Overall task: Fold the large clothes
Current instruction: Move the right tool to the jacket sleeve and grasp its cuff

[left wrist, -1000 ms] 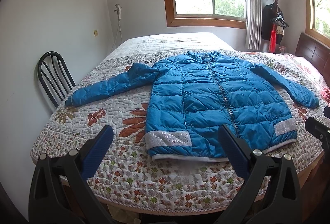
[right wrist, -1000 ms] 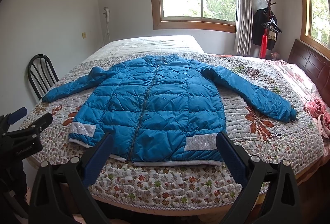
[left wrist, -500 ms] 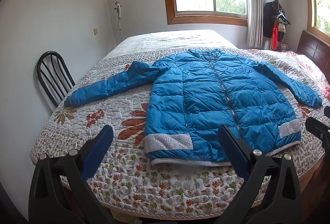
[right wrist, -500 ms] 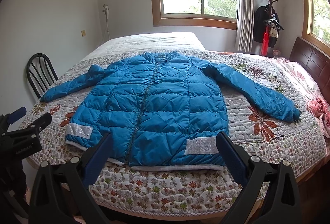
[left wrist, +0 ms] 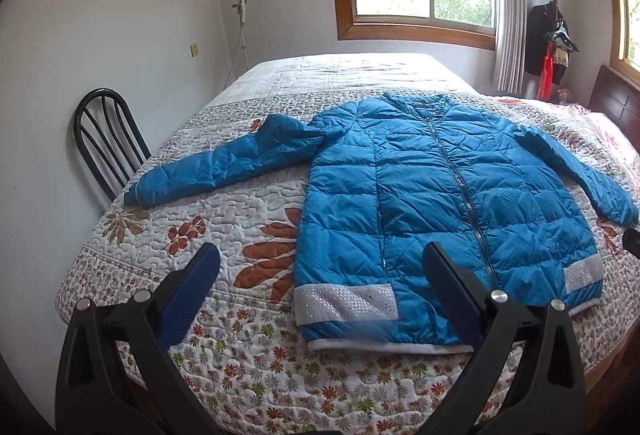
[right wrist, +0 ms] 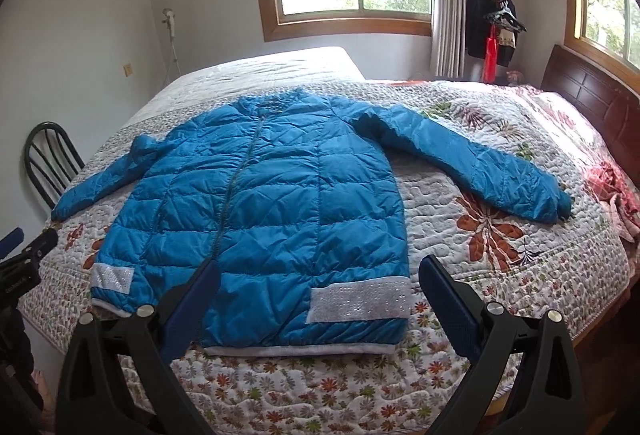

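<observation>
On the bed (left wrist: 248,219): blue jacket (left wrist: 432,195) flat, zipped, sleeves spread.
Left gripper (left wrist: 320,275): fingers wide apart, empty, above hem.
Right gripper (right wrist: 318,277): likewise.

So the tally was: one blue puffer jacket (left wrist: 432,203) with two sleeves and two silver patches, one bed (left wrist: 248,367), one black chair (left wrist: 106,139), two windows, one coat rack (right wrist: 498,15), and two claws, left claw (left wrist: 320,271) and right claw (right wrist: 319,277), both gaping wide.
</observation>
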`<control>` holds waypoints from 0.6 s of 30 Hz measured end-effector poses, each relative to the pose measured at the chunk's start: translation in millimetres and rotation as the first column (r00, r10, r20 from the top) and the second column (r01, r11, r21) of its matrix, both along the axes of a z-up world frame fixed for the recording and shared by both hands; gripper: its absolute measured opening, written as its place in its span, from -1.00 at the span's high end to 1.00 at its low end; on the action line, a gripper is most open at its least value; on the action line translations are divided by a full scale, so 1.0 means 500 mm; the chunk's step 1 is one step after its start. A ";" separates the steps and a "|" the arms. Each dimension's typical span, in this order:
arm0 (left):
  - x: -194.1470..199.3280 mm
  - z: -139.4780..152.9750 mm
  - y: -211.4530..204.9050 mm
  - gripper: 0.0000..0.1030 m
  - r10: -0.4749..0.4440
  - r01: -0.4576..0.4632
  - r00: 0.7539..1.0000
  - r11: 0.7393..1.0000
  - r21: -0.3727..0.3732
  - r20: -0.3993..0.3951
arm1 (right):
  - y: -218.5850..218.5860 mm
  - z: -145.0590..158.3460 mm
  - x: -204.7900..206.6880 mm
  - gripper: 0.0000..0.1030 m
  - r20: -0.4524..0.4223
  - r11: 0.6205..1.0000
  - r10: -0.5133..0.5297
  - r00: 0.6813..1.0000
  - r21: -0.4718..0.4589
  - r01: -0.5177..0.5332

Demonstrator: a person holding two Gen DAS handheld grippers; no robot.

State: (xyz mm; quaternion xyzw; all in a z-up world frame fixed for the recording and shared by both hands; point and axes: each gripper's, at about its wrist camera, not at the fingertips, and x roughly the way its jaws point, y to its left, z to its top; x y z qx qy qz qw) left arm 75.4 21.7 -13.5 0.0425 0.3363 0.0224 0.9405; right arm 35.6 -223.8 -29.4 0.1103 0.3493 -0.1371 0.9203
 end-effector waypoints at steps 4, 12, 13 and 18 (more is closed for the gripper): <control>0.051 -0.025 0.039 -0.95 -0.001 -0.003 0.998 0.997 -0.072 -0.061 | -0.118 -0.030 0.028 -0.93 -0.051 0.993 -0.080 0.996 0.083 0.084; 0.164 -0.086 0.188 -0.94 0.175 -0.193 0.971 0.976 -0.101 -0.165 | -0.400 -0.119 0.072 -0.93 -0.135 0.901 -0.274 0.952 0.311 0.303; 0.175 -0.095 0.204 -0.94 0.193 -0.213 0.965 0.972 -0.097 -0.177 | -0.427 -0.134 0.078 -0.93 -0.156 0.885 -0.295 0.943 0.327 0.332; 0.210 -0.149 0.262 -0.94 0.226 -0.245 0.942 0.968 -0.048 -0.246 | -0.543 -0.206 0.110 -0.89 -0.234 0.810 -0.362 0.902 0.400 0.429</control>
